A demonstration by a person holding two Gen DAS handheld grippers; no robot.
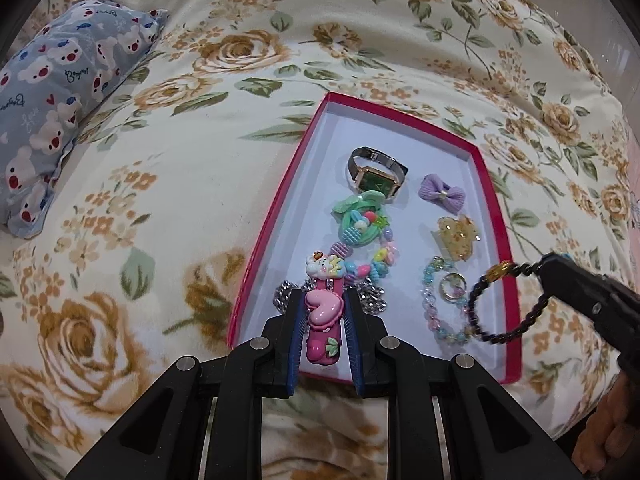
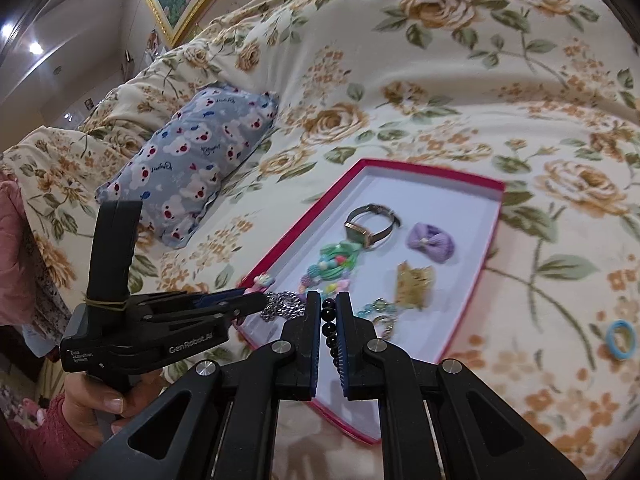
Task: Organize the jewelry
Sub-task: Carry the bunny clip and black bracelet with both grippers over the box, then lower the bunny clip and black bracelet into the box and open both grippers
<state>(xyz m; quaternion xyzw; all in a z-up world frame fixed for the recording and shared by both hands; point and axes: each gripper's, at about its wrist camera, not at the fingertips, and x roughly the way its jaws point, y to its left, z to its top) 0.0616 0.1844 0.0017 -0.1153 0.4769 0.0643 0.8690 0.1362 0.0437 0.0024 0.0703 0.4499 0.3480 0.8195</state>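
A pink-rimmed white tray point(image 1: 280, 208) point(image 2: 490, 216) lies on the floral bed. In it are a green-faced watch point(image 1: 374, 174) point(image 2: 370, 222), a purple bow point(image 1: 442, 193) point(image 2: 430, 240), a green bead charm point(image 1: 362, 220), a yellow claw clip point(image 1: 458, 236) point(image 2: 414, 282), a pastel bead bracelet point(image 1: 434, 300), a ring point(image 1: 454, 288) and a silver chain point(image 1: 372, 300) point(image 2: 282, 304). My left gripper point(image 1: 320, 300) point(image 2: 256, 300) is shut on a pink cartoon hair clip point(image 1: 322, 312) over the tray's near end. My right gripper point(image 2: 329, 304) point(image 1: 550, 270) is shut on a black bead bracelet point(image 1: 508, 304) point(image 2: 330, 328), held above the tray's right edge.
A blue bear-print pillow point(image 1: 64, 104) point(image 2: 192, 164) lies left of the tray. A blue hair tie point(image 2: 621, 339) lies on the blanket right of the tray. The floral blanket point(image 1: 168, 208) surrounds the tray.
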